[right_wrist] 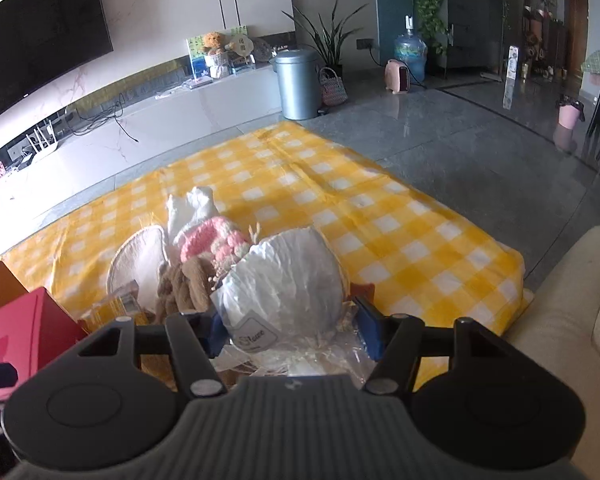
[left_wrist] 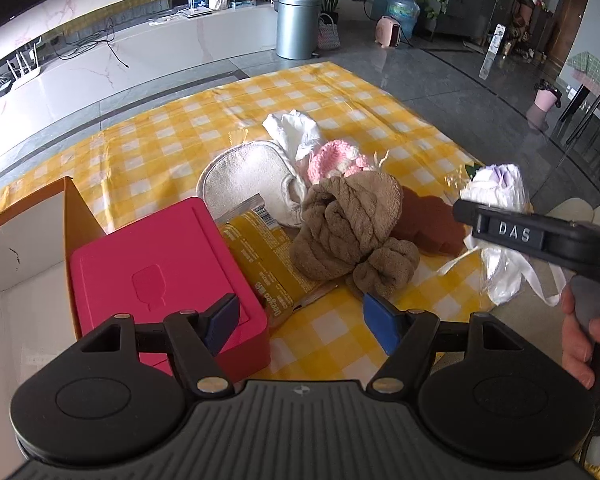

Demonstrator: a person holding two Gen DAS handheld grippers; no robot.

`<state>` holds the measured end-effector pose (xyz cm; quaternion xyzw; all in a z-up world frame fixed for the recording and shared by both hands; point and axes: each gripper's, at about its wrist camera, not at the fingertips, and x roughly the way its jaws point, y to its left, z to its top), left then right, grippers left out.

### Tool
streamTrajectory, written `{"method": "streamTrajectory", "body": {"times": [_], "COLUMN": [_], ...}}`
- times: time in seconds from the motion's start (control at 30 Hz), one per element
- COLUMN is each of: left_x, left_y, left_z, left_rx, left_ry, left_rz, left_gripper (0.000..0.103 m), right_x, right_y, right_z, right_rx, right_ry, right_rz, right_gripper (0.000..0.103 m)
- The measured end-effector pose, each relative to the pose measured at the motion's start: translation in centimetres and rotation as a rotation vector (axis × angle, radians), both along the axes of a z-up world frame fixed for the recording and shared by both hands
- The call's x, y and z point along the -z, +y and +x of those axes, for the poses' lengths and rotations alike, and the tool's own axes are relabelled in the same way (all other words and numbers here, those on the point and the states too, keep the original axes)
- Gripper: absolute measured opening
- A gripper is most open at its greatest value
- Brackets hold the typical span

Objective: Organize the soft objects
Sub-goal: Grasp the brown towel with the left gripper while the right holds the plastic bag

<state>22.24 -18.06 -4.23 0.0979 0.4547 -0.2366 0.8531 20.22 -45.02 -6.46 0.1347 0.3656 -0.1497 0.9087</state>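
Observation:
My right gripper (right_wrist: 292, 326) is shut on a white bundle wrapped in clear plastic (right_wrist: 284, 280), held up off the yellow checked cloth (right_wrist: 380, 216). In the left wrist view that bundle (left_wrist: 500, 188) hangs at the right in the right gripper (left_wrist: 508, 232), with a hand on its handle. My left gripper (left_wrist: 300, 312) stands open with nothing between its fingers, just short of a knotted brown towel (left_wrist: 352, 224). Behind the towel lie a pink knitted piece (left_wrist: 336, 160), a cream round pad (left_wrist: 248, 180) and a white cloth (left_wrist: 296, 128).
A pink box (left_wrist: 156, 272) stands at the left beside an open cardboard box (left_wrist: 20, 240), with a yellow packet (left_wrist: 260, 256) leaning on it. A red-brown piece (left_wrist: 428, 220) lies right of the towel. A cream sofa (right_wrist: 560, 320) borders the cloth on the right.

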Motion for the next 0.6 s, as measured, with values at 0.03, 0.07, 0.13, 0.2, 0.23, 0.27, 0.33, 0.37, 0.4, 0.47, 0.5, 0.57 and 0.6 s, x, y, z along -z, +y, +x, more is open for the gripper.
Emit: {"method": "streamTrajectory", "body": {"times": [0.03, 0.07, 0.13, 0.2, 0.23, 0.27, 0.33, 0.37, 0.4, 0.47, 0.5, 0.57, 0.6], "left_x": [0.3, 0.6, 1.0, 1.4, 1.6, 1.8, 2.5, 2.9, 3.3, 4.1, 4.5, 5.3, 5.7], "left_y": [-0.5, -0.9, -1.8, -3.0, -3.4, -3.7, -4.5, -5.0, -5.5, -6.4, -6.7, -7.1, -7.3], "left_z": [0.3, 0.5, 0.8, 1.5, 1.8, 2.1, 2.7, 2.9, 3.2, 3.5, 3.7, 4.2, 4.5], "left_rx": [0.001, 0.003, 0.017, 0.02, 0.019, 0.019, 0.026, 0.024, 0.017, 0.001, -0.004, -0.017, -0.029], "left_ry": [0.0, 0.003, -0.033, -0.004, 0.024, 0.05, 0.093, 0.107, 0.116, 0.126, 0.135, 0.171, 0.193], "left_rz": [0.008, 0.011, 0.013, 0.03, 0.018, -0.006, -0.039, -0.042, -0.04, -0.038, -0.041, -0.048, -0.059], "left_gripper": [0.083, 0.083, 0.087, 0.085, 0.085, 0.085, 0.085, 0.085, 0.085, 0.084, 0.084, 0.084, 0.084], "right_x": [0.8, 1.4, 2.0, 2.3, 2.4, 2.3, 2.4, 2.4, 2.4, 2.3, 2.3, 2.5, 2.6], "right_y": [-0.4, -0.7, -1.4, -2.1, -2.4, -2.6, -2.9, -2.9, -2.9, -3.0, -3.1, -3.4, -3.6], "right_z": [0.0, 0.2, 0.2, -0.1, -0.4, -0.5, -0.8, -0.9, -0.9, -1.0, -1.1, -1.1, -1.1], "right_rx": [0.007, 0.017, 0.036, 0.049, 0.05, 0.048, 0.049, 0.054, 0.057, 0.061, 0.061, 0.066, 0.07], "right_ry": [0.024, 0.047, 0.066, 0.056, 0.045, 0.038, 0.027, 0.025, 0.026, 0.027, 0.025, 0.023, 0.025], "right_rz": [0.0, -0.001, 0.001, 0.028, 0.042, 0.051, 0.061, 0.061, 0.055, 0.048, 0.052, 0.067, 0.07], "right_gripper": [0.063, 0.062, 0.062, 0.063, 0.063, 0.063, 0.062, 0.062, 0.062, 0.062, 0.062, 0.062, 0.062]}}
